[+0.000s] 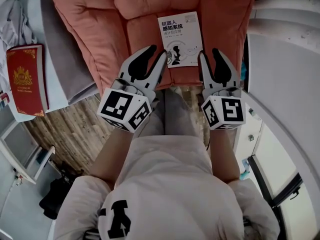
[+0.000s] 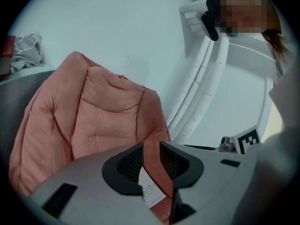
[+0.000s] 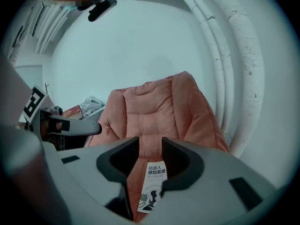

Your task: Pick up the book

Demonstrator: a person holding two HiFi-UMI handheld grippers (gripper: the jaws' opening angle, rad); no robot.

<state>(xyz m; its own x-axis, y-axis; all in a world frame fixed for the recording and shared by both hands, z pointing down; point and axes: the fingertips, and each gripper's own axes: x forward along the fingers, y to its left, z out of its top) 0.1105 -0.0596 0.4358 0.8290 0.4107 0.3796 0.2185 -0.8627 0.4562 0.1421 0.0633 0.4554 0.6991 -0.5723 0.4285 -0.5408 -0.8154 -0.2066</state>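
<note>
Book [image 1: 180, 39], white, titled "机器人感知系统", lay flat on a pink cushion [image 1: 150, 4] in the head view. The left gripper [image 1: 156, 53] was just beside it at its 8 o'clock and the right gripper [image 1: 209, 54] at its 4 o'clock. A red book [image 1: 25, 79] with a gold crest lay at 9 o'clock, above wooden floor [image 1: 75, 129].

In the left gripper view the jaws stood narrowly apart, gripping nothing, with a corner of the book at 6 o'clock.

In the right gripper view the jaws were likewise narrowly parted, with the title at 6 o'clock and white pipes [image 3: 234, 55] at 2 o'clock.
</note>
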